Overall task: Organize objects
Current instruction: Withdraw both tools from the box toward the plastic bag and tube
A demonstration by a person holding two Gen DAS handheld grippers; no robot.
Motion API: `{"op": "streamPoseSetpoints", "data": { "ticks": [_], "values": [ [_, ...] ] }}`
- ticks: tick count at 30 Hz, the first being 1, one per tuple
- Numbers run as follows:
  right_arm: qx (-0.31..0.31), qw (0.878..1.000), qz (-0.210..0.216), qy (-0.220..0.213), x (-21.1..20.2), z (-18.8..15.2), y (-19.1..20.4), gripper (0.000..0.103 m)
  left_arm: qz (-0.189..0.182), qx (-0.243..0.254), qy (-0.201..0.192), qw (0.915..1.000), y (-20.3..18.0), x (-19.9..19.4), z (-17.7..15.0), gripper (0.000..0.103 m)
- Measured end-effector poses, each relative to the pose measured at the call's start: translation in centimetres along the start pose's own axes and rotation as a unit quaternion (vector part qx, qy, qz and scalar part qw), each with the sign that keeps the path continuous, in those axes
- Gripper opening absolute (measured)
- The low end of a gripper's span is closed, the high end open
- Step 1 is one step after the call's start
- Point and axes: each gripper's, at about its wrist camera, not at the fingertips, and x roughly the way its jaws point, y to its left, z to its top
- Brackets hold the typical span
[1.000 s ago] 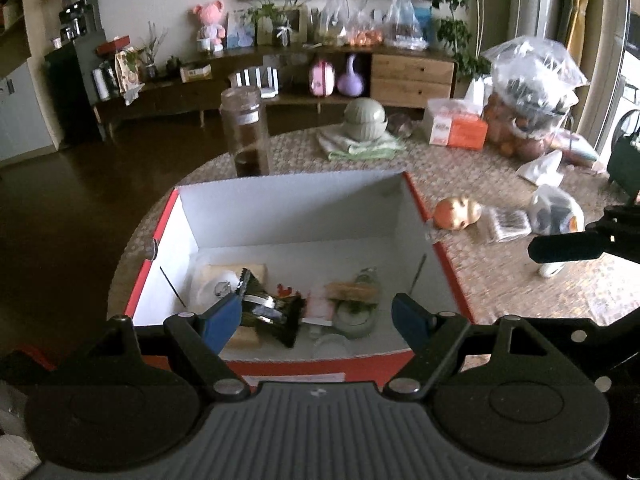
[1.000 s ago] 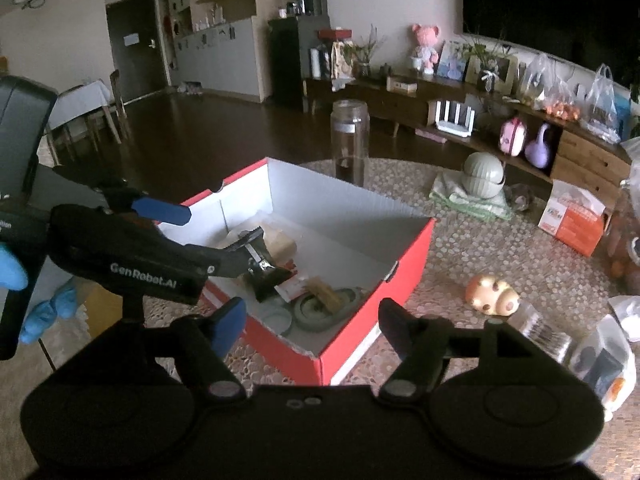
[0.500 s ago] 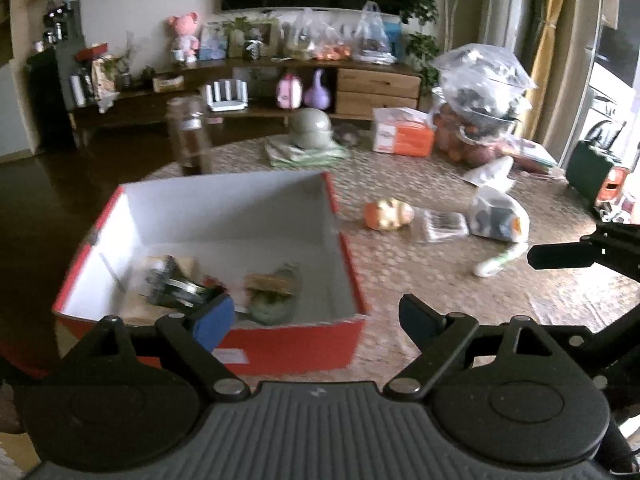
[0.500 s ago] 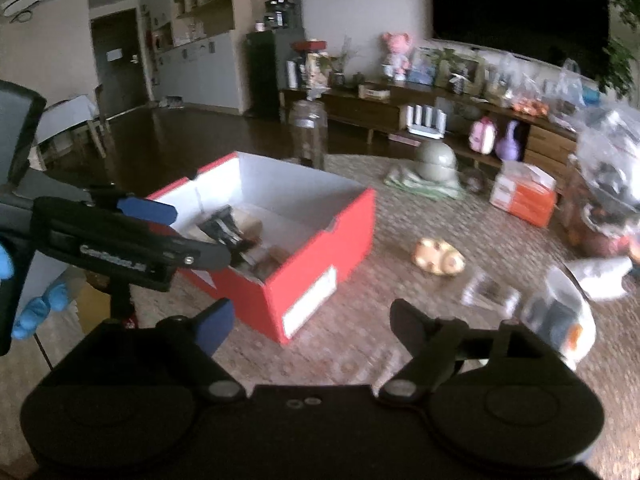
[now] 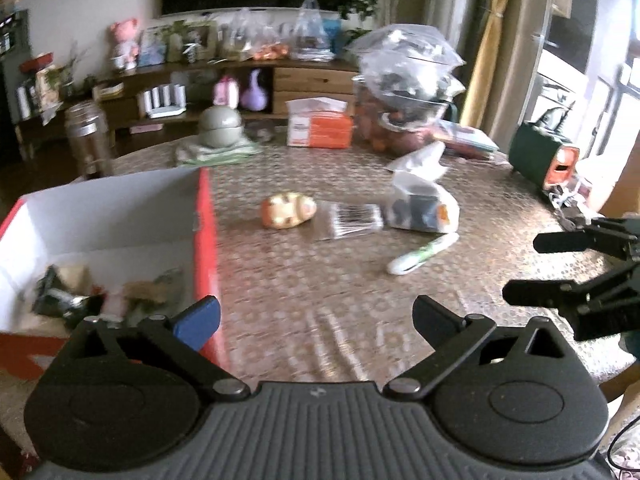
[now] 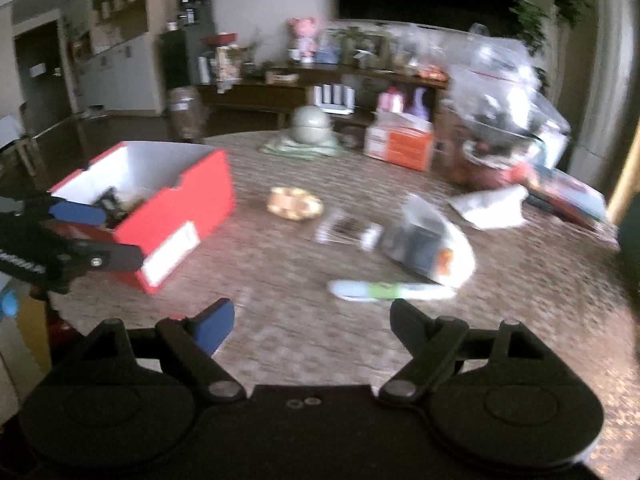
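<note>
Partly blurred: red box (image 5: 206,240) contents indistinct.

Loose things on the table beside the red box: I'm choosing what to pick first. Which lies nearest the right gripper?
The white-and-green tube, lying flat just beyond the empty right gripper. The toy, striped packet and white bag lie farther back.

The left tool (image 5: 316,318) is opening its jaws wide with nothing between them, and the right tool (image 6: 312,320) stands spread and empty.
</note>
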Motion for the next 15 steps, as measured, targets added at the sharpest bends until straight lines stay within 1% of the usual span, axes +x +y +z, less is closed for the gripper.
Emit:
{"op": "streamPoseSetpoints", "data": {
  "ticks": [6,10,15],
  "values": [
    [0.005,1.000,-0.026,0.003,-0.1,-0.4,-3.9,0.085,-0.020,0.029,0.005,0.9993,-3.3,2.5,0.8,0.103],
    [0.011,0.999,-0.035,0.006,0.7,0.1,-6.2,0.085,-0.039,0.043,0.026,0.9980,-5.1,4.9,1.5,0.103],
    [0.016,0.999,-0.038,0.011,2.3,1.1,-8.9,0.085,-0.052,0.065,0.043,0.9956,-7.0,7.5,2.3,0.103]
  ]
}}
